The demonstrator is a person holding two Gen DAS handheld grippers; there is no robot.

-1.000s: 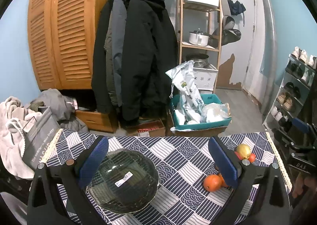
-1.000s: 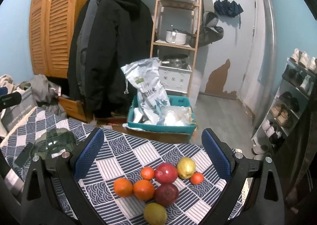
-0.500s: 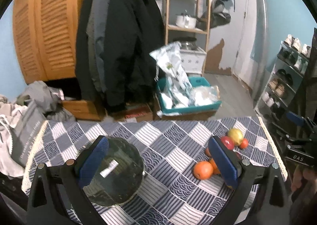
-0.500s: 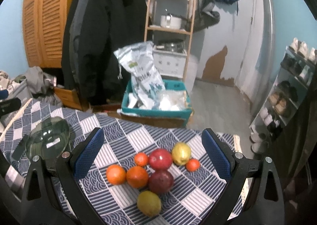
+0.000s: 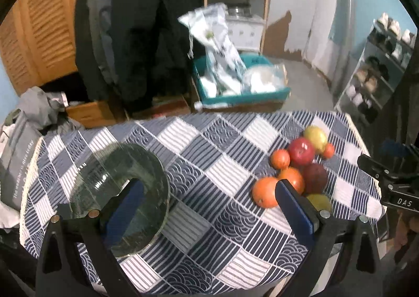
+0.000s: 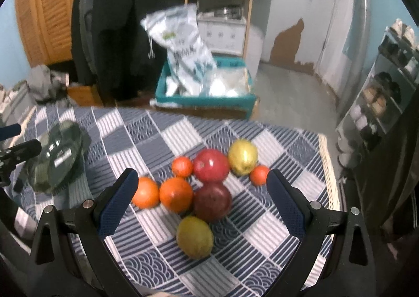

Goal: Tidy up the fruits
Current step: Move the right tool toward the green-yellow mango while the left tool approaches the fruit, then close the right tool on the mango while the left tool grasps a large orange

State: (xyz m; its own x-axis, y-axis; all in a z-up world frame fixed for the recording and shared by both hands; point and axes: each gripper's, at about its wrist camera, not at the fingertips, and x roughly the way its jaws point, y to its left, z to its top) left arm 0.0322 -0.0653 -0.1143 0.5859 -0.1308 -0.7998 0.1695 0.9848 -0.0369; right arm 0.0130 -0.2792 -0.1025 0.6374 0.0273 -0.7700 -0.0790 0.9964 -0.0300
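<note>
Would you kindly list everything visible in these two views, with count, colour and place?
Oranges: two large, orange, front left of the fruit pile.
Small oranges: two, orange-red, at the pile's far left and far right.
Apples: two, one bright red, one dark red just in front of it.
Yellow fruits: two, yellow-green, one at the far side, one nearest the camera.
Glass bowl: one, dark green, left part of the table.
Tablecloth: one, blue and white checks.
Teal bin: one, on the floor, holding bags.
Coats: dark, hanging behind.
Shoe rack: one, at right.
Left tool: open, empty.
Right tool: open, empty, above the fruit.
</note>
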